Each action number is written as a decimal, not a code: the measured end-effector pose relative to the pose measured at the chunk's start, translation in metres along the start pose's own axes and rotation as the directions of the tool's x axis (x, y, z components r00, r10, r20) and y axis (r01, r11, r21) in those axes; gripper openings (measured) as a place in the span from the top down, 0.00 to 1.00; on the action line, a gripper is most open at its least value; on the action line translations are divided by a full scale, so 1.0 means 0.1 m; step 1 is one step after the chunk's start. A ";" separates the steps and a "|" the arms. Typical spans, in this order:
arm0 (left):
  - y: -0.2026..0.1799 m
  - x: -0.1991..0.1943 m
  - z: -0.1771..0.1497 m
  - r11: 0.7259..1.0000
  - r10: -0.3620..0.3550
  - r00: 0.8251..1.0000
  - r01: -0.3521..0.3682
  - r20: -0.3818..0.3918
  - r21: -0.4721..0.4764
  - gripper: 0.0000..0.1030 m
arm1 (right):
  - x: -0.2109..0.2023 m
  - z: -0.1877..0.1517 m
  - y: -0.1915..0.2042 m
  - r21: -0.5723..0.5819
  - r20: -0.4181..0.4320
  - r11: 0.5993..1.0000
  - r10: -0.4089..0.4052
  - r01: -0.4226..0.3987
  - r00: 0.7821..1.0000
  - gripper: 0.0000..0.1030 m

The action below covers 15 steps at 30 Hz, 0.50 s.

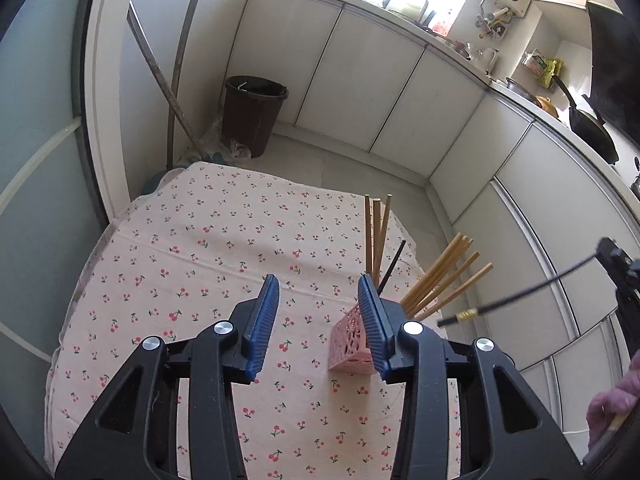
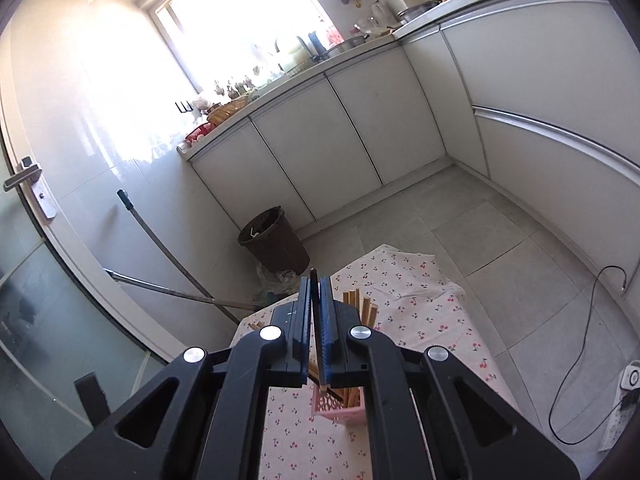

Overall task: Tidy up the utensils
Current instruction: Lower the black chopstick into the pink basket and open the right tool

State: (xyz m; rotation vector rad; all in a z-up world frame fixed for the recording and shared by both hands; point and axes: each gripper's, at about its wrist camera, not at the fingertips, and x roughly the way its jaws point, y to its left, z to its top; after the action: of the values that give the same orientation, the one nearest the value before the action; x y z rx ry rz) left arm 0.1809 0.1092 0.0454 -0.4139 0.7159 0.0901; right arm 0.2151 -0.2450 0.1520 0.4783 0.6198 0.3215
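A pink openwork holder stands on the cherry-print tablecloth. Several wooden chopsticks and one black chopstick stand in it. My left gripper is open and empty, just left of the holder. My right gripper is shut on a black chopstick, directly above the holder, whose wooden chopsticks show behind the fingers. In the left wrist view a black chopstick with a gold band reaches in from the right.
White cabinets line the back and right. A dark bin and mop handles stand on the floor beyond the table. A black cable and power strip lie on the floor at right.
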 end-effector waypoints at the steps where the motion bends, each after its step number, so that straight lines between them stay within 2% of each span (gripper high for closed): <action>1: -0.01 0.01 0.01 1.000 0.000 1.000 0.000 -0.003 0.002 0.62 | 0.12 -0.01 0.01 -0.002 -0.009 1.000 -0.009 0.009 1.000 0.95; 3: -0.01 0.07 0.01 1.000 0.000 1.000 0.001 -0.016 0.007 0.62 | 0.36 -0.06 0.00 -0.002 -0.049 1.000 -0.021 0.021 0.999 0.95; 7: 0.06 0.15 0.01 1.000 -0.004 0.999 0.003 -0.036 -0.009 0.62 | 0.71 -0.25 -0.07 0.028 -0.152 0.999 -0.040 0.045 0.988 0.87; 9: 0.10 0.11 0.02 0.999 -0.016 1.000 0.015 -0.026 -0.028 0.60 | 0.72 -0.33 -0.02 -0.014 -0.156 0.998 -0.060 0.059 0.986 0.78; 11: 0.10 0.06 0.03 0.999 -0.028 1.000 0.028 -0.008 -0.036 0.57 | 0.67 -0.39 0.07 -0.069 -0.139 0.995 -0.081 0.072 0.987 0.64; 12: 0.08 0.02 0.03 0.999 -0.029 1.000 0.029 0.004 -0.031 0.54 | 0.64 -0.43 0.11 -0.092 -0.133 0.993 -0.090 0.079 0.987 0.62; 14: 0.03 -0.04 0.02 1.000 -0.022 0.999 0.023 0.026 -0.018 0.48 | 0.57 -0.52 0.17 -0.144 -0.113 0.984 -0.124 0.107 0.986 0.45; 15: 0.00 -0.07 0.00 1.000 -0.011 0.999 0.011 0.043 -0.008 0.44 | 0.55 -0.54 0.18 -0.162 -0.104 0.980 -0.136 0.118 0.985 0.44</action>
State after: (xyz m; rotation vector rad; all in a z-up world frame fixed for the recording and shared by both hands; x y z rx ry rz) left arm 0.1753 0.1099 0.0500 -0.4228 0.6710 0.0913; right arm 0.2216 -0.1884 0.0965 0.2703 0.7280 0.2741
